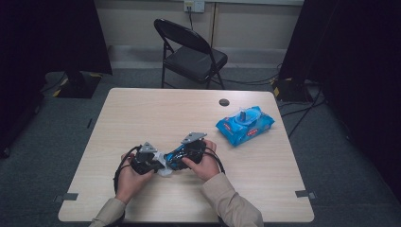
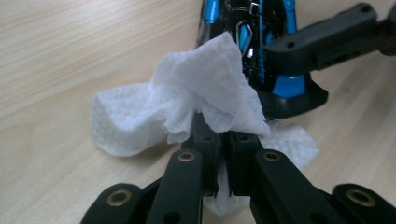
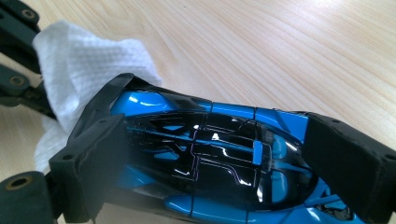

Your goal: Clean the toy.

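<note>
A blue and black toy car [image 3: 210, 154] is clamped by its sides between the pads of my right gripper [image 3: 219, 161], just above the table. My left gripper [image 2: 219, 137] is shut on a crumpled white wipe [image 2: 205, 88], which it holds against one end of the car [image 2: 247, 32]. In the high view both grippers meet near the table's front middle: the left gripper [image 1: 144, 161] on the left, the right gripper [image 1: 191, 150] on the right, and the wipe [image 1: 164, 169] between them. Part of the wipe [image 3: 79, 60] lies on the tabletop beside the car.
A blue pack of wipes [image 1: 245, 124] with its lid flap open lies at the table's right rear. A round black cable hole [image 1: 224, 102] sits near the far edge of the wooden table [image 1: 142, 113]. A black folding chair [image 1: 191, 54] stands beyond the table.
</note>
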{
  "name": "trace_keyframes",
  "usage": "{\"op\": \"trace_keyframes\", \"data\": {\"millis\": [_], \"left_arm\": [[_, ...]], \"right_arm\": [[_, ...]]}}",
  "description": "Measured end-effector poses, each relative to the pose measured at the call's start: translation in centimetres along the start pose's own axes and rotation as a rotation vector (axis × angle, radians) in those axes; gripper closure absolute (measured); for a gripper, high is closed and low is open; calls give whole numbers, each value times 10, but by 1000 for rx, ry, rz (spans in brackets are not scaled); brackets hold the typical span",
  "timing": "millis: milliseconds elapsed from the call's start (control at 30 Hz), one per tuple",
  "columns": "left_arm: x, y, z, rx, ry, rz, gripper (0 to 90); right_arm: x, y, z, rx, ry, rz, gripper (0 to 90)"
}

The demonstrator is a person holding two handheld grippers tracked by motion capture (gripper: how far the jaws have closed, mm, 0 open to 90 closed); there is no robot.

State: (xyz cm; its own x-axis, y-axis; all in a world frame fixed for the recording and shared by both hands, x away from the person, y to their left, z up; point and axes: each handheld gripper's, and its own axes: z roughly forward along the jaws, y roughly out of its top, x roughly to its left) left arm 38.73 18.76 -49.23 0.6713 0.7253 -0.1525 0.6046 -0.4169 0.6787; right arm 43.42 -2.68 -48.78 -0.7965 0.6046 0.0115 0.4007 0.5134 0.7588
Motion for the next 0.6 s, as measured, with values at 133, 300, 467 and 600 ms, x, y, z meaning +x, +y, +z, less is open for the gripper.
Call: {"op": "trace_keyframes", "data": {"millis": [133, 300, 467, 600], "left_arm": [[-4, -2, -1, 11, -28, 1, 851], [-11, -3, -2, 16, -29, 10, 849], [-16, -6, -2, 14, -67, -3, 850], [-26, -4, 0, 23, -92, 19, 850]], "right_arm": [[0, 0, 0, 0, -1, -1, 70], [0, 0, 0, -3, -2, -1, 70], [0, 0, 0, -3, -1, -1, 70], [0, 0, 0, -3, -2, 1, 70]]}}
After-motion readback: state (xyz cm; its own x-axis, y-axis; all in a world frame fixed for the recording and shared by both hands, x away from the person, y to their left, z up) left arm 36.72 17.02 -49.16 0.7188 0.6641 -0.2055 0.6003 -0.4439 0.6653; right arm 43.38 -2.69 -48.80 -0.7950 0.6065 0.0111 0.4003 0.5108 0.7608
